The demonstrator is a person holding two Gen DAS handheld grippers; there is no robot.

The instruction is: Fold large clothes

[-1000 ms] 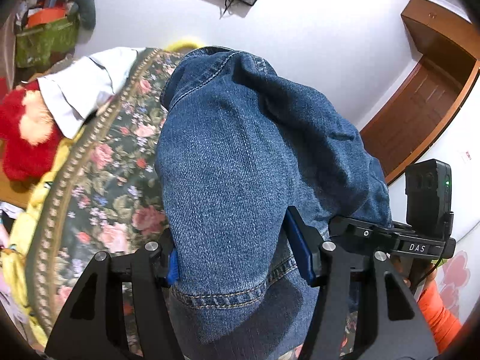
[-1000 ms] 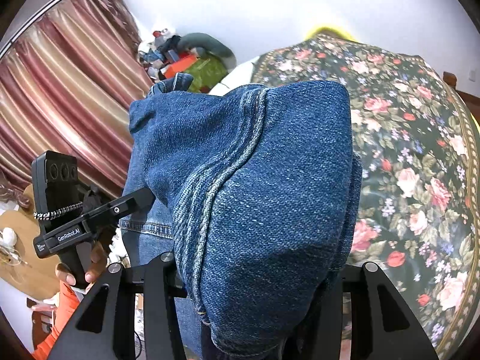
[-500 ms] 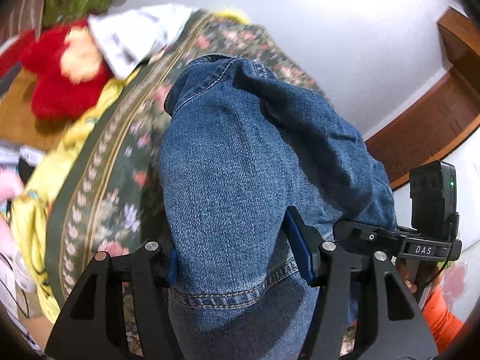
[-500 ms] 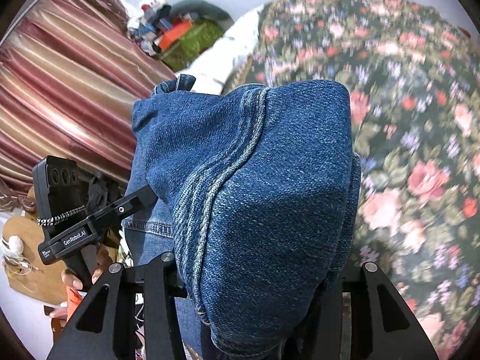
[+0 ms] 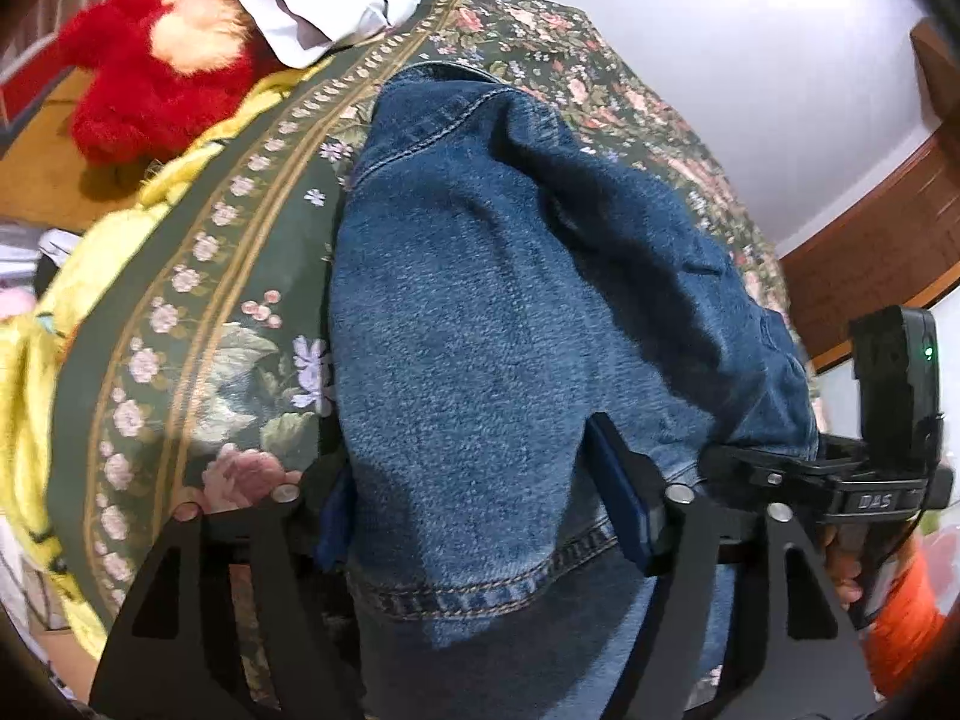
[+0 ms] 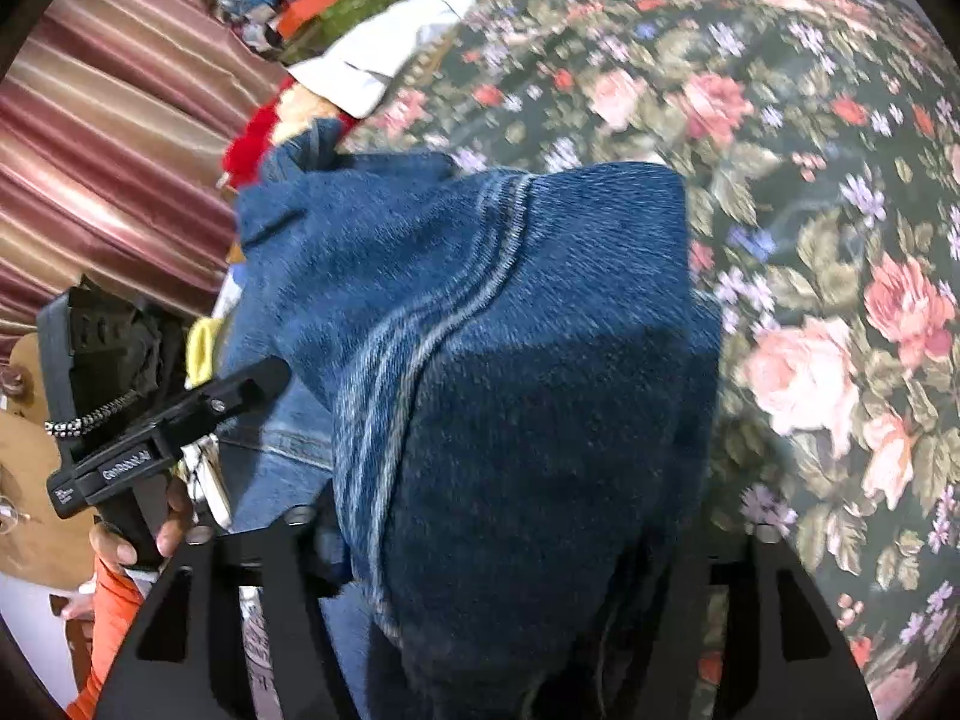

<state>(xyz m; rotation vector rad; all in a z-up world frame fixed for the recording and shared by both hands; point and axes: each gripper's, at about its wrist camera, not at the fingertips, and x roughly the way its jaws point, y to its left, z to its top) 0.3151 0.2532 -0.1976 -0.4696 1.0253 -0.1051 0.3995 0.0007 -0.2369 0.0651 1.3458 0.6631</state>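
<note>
Bedroom: a bed under a floral bedspread, with denim held up over it.

Bare bedspread stretches ahead and to the right in the right wrist view; its patterned border and a yellow sheet mark the bed's left edge in the left wrist view. A red plush toy and a white cloth lie at the far end. The jeans bulge up between both sets of tongs. The left tongs are clamped on the fabric, a stitched hem just below the blue pads. The right tongs grip a seamed fold that hides the fingertips.
</note>
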